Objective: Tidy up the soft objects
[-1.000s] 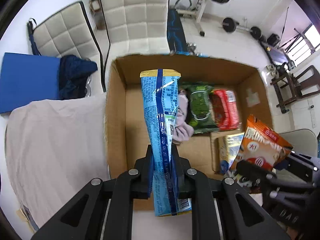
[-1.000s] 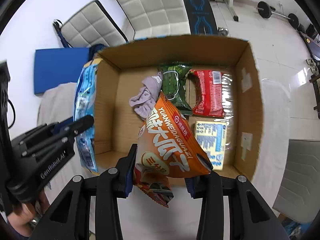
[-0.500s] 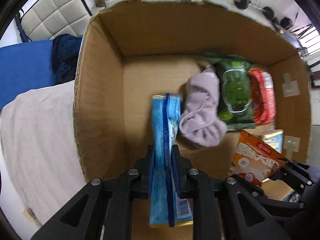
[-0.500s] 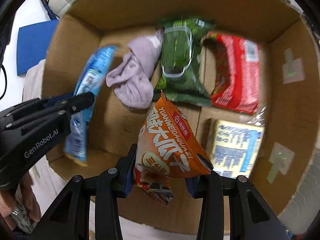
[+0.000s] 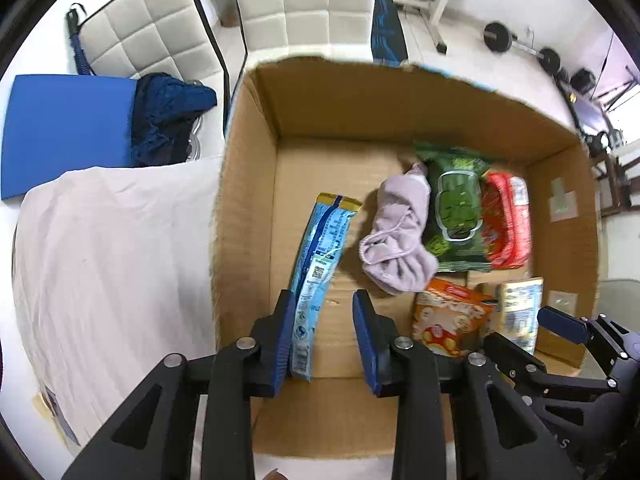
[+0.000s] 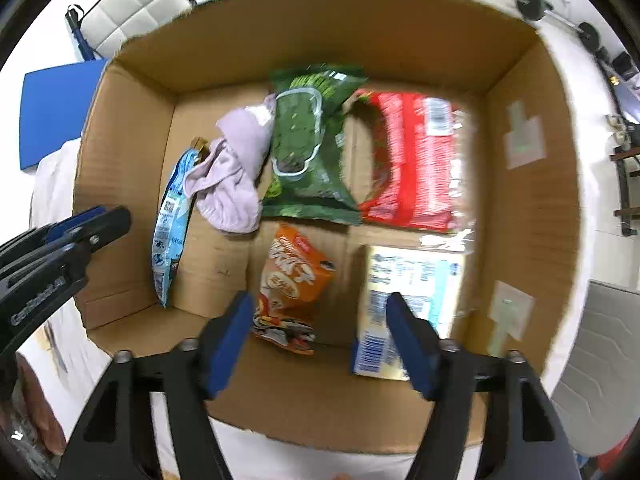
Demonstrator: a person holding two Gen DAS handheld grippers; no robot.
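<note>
Left gripper [image 5: 325, 336]: fingers parted, just opening; blue packet [image 5: 318, 276] leans on the left pad only, not clamped.
Blue packet location: cardboard box [image 6: 532, 208], left side, beside lilac cloth [image 6: 236, 168].
Box centre: green wipes pack [image 6: 308, 148], red pack [image 6: 412, 160] (rear row).
Right gripper [image 6: 320, 338]: fingers wide, just opening; orange snack bag [image 6: 292, 288] released between them on the box floor, beside pale packet [image 6: 408, 288].

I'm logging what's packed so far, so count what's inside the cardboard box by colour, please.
Blue packet: 1
Lilac cloth: 1
Green pack: 1
Red pack: 1
Orange snack bag: 1
Pale yellow-and-blue pack: 1
Total: 6 things in the cardboard box
</note>
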